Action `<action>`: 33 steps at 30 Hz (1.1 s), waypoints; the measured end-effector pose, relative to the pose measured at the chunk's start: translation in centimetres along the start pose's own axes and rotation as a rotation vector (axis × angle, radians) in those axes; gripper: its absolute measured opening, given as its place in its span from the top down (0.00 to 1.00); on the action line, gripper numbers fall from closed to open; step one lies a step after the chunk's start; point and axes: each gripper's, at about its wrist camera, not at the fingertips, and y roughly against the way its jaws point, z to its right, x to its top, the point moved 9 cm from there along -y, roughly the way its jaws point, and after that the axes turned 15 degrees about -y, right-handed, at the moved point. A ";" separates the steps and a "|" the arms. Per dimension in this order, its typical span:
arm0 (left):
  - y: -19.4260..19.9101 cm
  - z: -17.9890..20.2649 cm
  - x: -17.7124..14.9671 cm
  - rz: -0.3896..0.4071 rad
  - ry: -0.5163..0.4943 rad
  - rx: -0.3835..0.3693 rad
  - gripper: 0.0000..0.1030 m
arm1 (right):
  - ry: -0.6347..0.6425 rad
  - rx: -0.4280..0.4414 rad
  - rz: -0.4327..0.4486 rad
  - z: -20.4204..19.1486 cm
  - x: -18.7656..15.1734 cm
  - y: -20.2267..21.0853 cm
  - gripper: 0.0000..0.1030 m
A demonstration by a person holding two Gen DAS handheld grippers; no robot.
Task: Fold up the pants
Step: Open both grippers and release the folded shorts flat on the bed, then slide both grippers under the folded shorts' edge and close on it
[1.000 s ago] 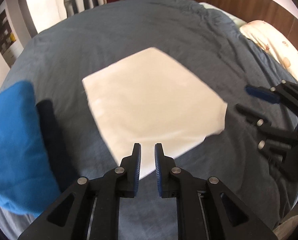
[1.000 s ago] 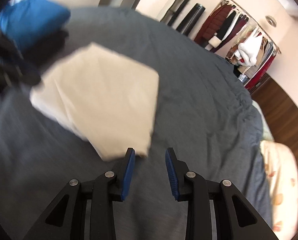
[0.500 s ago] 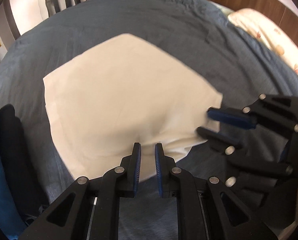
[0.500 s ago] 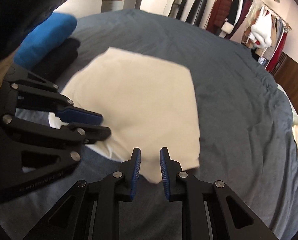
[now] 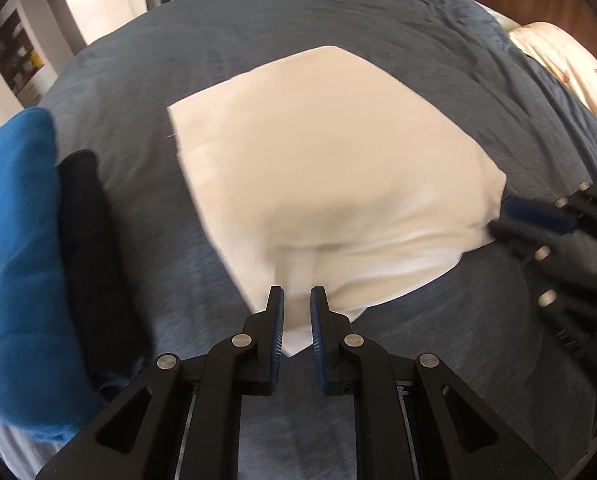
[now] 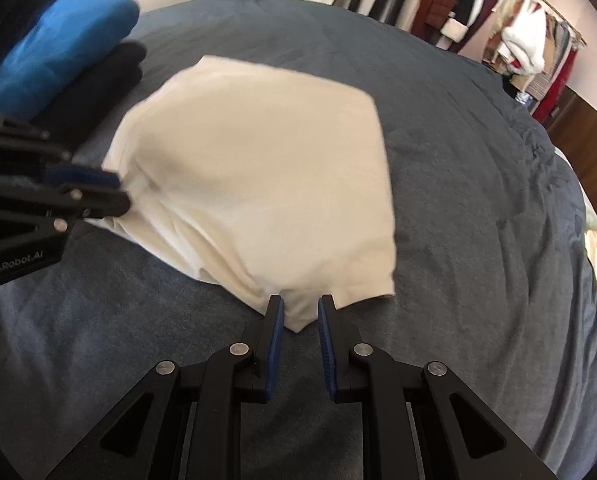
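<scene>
The folded cream pants [image 5: 322, 168] lie on the dark blue bed cover [image 5: 258, 16]; they also show in the right wrist view [image 6: 258, 168]. My left gripper [image 5: 297, 300] is shut on the near left corner of the pants, with cloth pinched between its fingers. My right gripper [image 6: 301, 310] is shut on the near right corner. Each gripper shows in the other's view, the right one [image 5: 506, 216] at the pants' right edge and the left one [image 6: 110, 190] at their left edge. The near edge of the pants is lifted and bunched.
A folded blue garment [image 5: 14, 264] and a folded black garment [image 5: 90, 248] lie stacked at the left of the bed. A patterned pillow [image 5: 570, 76] lies at the right. A clothes rack [image 6: 510, 28] stands beyond the bed.
Both grippers moved in onto the near edge of the pants and closed on its two corners. The edge is now raised and wrinkled.
</scene>
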 end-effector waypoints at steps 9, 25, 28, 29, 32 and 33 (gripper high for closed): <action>1.9 0.7 0.6 0.056 -0.043 0.002 0.81 | -0.090 0.100 0.033 -1.7 2.8 1.6 0.83; 2.8 0.1 -1.3 0.027 -0.033 0.015 0.78 | -0.052 0.232 -0.065 -5.9 0.7 2.1 0.87; 3.0 0.0 -0.8 0.041 -0.012 0.012 0.78 | -0.105 0.216 -0.028 -5.0 2.1 2.8 0.87; 3.2 0.0 -0.6 0.047 -0.005 0.013 0.78 | -0.135 0.216 -0.028 -4.7 2.6 2.8 0.87; 4.1 -0.4 0.4 0.073 0.011 0.014 0.77 | -0.180 0.215 -0.017 -4.1 3.7 2.8 0.87; 4.5 -0.6 0.7 0.084 0.014 0.018 0.73 | -0.188 0.214 -0.008 -4.0 4.0 3.1 0.87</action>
